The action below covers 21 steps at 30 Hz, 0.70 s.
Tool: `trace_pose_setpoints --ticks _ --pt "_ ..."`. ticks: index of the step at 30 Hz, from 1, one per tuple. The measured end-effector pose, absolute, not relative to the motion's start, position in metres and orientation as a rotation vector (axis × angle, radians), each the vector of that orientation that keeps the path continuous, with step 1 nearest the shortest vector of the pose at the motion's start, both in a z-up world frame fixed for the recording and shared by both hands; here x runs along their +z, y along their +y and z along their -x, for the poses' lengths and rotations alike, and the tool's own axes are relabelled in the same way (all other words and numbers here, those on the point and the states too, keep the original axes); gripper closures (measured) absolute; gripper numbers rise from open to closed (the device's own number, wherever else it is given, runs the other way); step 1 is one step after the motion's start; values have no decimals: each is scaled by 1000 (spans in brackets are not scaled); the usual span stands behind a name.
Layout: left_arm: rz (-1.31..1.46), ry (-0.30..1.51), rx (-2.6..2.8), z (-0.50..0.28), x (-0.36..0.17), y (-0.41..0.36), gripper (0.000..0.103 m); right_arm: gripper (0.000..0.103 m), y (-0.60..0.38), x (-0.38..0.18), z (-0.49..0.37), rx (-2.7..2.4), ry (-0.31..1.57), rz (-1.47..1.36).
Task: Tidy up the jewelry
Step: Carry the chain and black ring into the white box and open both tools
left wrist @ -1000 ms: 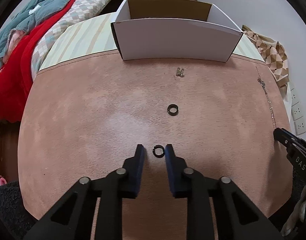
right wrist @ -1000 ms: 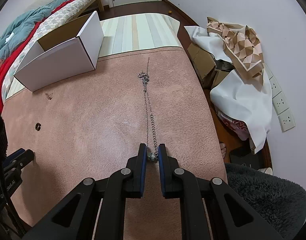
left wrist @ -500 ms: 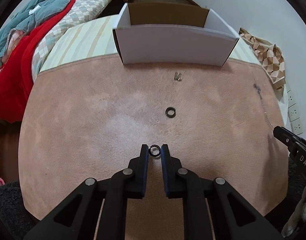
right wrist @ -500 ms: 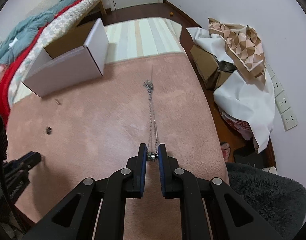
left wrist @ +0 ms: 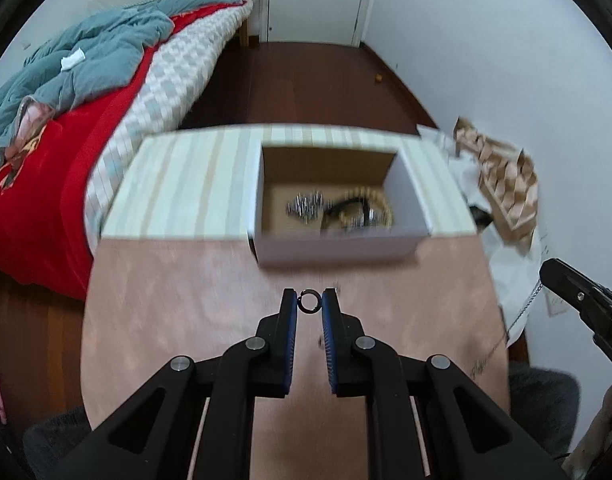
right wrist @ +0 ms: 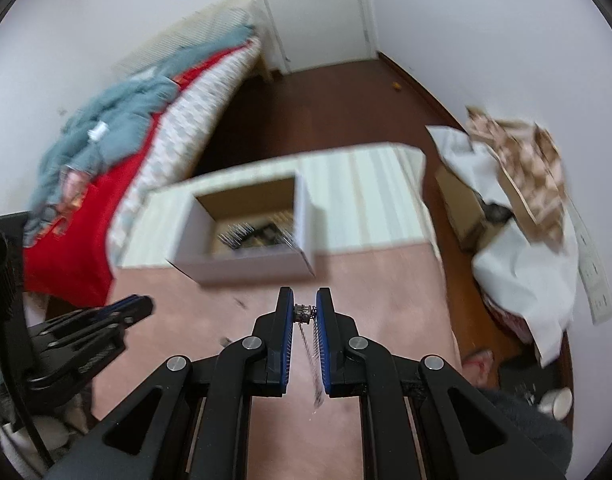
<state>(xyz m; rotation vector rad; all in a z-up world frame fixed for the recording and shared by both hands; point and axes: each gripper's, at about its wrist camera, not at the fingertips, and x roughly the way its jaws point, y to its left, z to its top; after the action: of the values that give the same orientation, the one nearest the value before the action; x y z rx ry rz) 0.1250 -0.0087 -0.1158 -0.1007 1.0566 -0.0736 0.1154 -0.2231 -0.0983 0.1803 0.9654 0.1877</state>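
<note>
My left gripper [left wrist: 309, 304] is shut on a small black ring [left wrist: 309, 303] and holds it raised above the pink table, short of the open white box [left wrist: 337, 246]. The box holds several pieces of jewelry [left wrist: 345, 210], blurred. My right gripper [right wrist: 305, 312] is shut on the end of a silver chain [right wrist: 310, 356]; the chain hangs down between its fingers. The box also shows in the right wrist view [right wrist: 246, 268], ahead and to the left. The right gripper shows at the right edge of the left wrist view [left wrist: 577, 304], with the chain dangling [left wrist: 525, 308].
The pink table [left wrist: 178, 312] ends in a striped cloth [left wrist: 186, 184] under the box. A bed with red and teal bedding [left wrist: 66, 128] lies to the left. Crumpled white and patterned cloth [right wrist: 525, 208] lies on the right. The left gripper shows at the left [right wrist: 90, 332].
Both grippers have lifted off the table and moved toward the box. The left one closed on the ring and carries it; the right one carries the chain, now hanging free.
</note>
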Motion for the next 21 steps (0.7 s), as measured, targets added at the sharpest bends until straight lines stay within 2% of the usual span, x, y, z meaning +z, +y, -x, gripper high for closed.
trace_pose_setpoints --ticks 5,11,21 --pt "98 1013 -71 -154 -89 7 93 91 -198 -50 -149 288 896 -186" --pt "81 997 -59 -198 -81 21 93 91 -162 -26 -207 344 860 -119" --pt "121 1089 -76 -248 -116 30 93 91 -124 -86 -303 401 1014 -100"
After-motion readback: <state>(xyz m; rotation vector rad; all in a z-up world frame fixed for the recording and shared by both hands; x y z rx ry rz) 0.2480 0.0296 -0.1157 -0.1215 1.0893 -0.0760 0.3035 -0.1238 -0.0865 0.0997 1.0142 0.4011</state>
